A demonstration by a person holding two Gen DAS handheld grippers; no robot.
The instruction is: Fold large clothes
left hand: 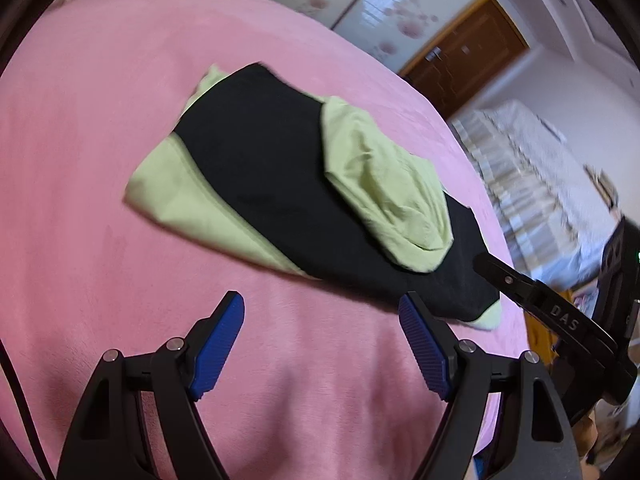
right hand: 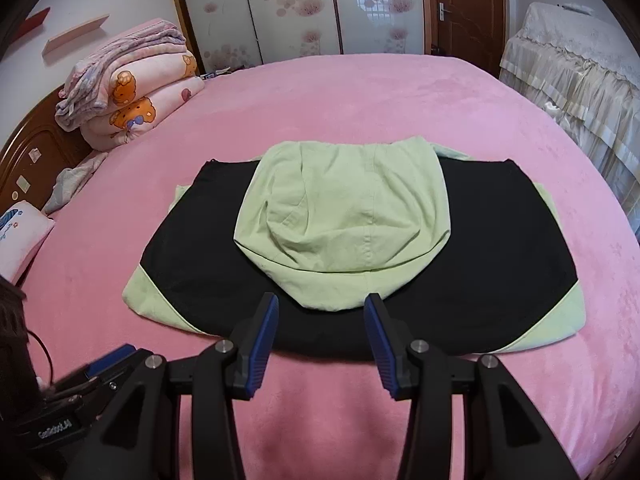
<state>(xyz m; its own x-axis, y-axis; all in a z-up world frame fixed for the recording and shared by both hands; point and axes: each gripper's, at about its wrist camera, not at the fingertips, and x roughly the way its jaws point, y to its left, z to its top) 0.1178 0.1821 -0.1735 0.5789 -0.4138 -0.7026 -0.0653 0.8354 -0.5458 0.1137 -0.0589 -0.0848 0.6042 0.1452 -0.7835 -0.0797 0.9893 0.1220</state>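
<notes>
A folded black and light-green hooded garment [right hand: 400, 292] lies flat on the pink bed [right hand: 320, 92], its green hood [right hand: 344, 224] spread over the black body. My right gripper [right hand: 321, 300] hovers open just above the hood's near tip, nothing between its blue pads [right hand: 262, 340]. In the left wrist view the same garment [left hand: 264, 168] lies slanted. My left gripper [left hand: 320, 298] stands wide open over the bedcover beside its near edge, holding nothing. One finger of the right gripper [left hand: 504, 276] shows at the garment's right corner.
Folded blankets [right hand: 132, 96] are stacked at the bed's far left by a wooden headboard [right hand: 32, 148], with a pillow [right hand: 20, 236] nearer. A lace-covered piece of furniture [right hand: 580, 72] stands right of the bed. Wardrobe doors [right hand: 296, 8] line the far wall.
</notes>
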